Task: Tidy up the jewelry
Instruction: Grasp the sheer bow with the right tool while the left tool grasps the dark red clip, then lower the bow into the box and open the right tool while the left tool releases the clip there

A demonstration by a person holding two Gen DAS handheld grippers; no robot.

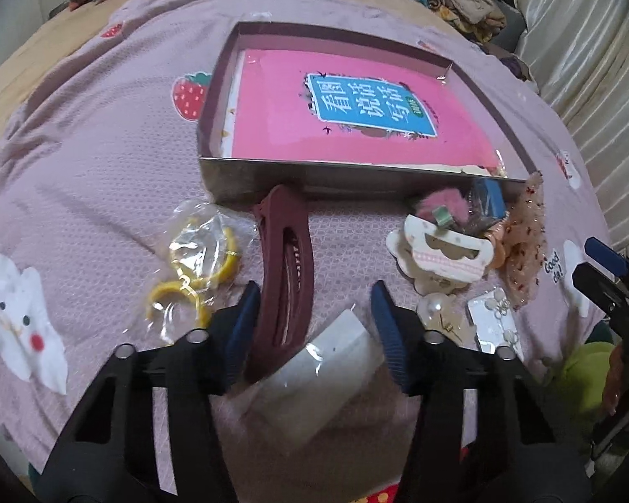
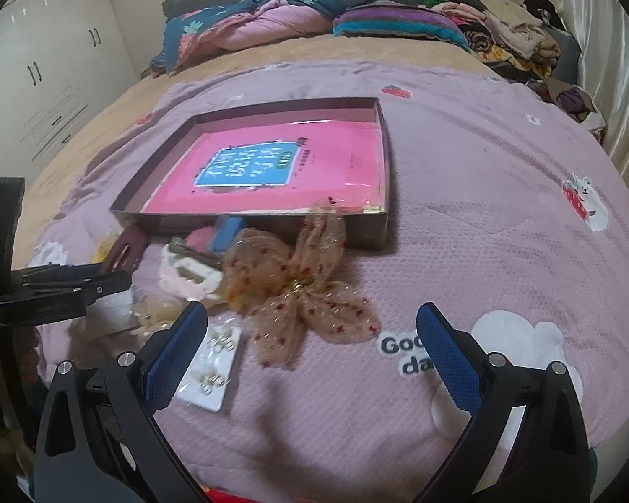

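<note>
My left gripper (image 1: 314,293) is open, its blue pads on either side of a long maroon hair clip (image 1: 283,268) lying on the bedspread, not closed on it. A clear packet with a white card (image 1: 335,360) lies between the fingers too. My right gripper (image 2: 310,339) is open and empty above the bedspread, just near a beige mesh bow with red dots (image 2: 302,289). A white card of earrings (image 2: 214,364) lies by its left finger. The shallow box (image 1: 214,134) with a pink book (image 1: 348,109) in it stands behind the jewelry; it also shows in the right wrist view (image 2: 381,125).
Yellow bangles in a clear bag (image 1: 201,264) lie left of the maroon clip. A white claw clip (image 1: 444,251), a pink fluffy clip (image 1: 436,205), a blue item (image 1: 488,199) and pearl earrings (image 1: 436,310) lie right. Piled bedding (image 2: 272,16) is at the bed's head.
</note>
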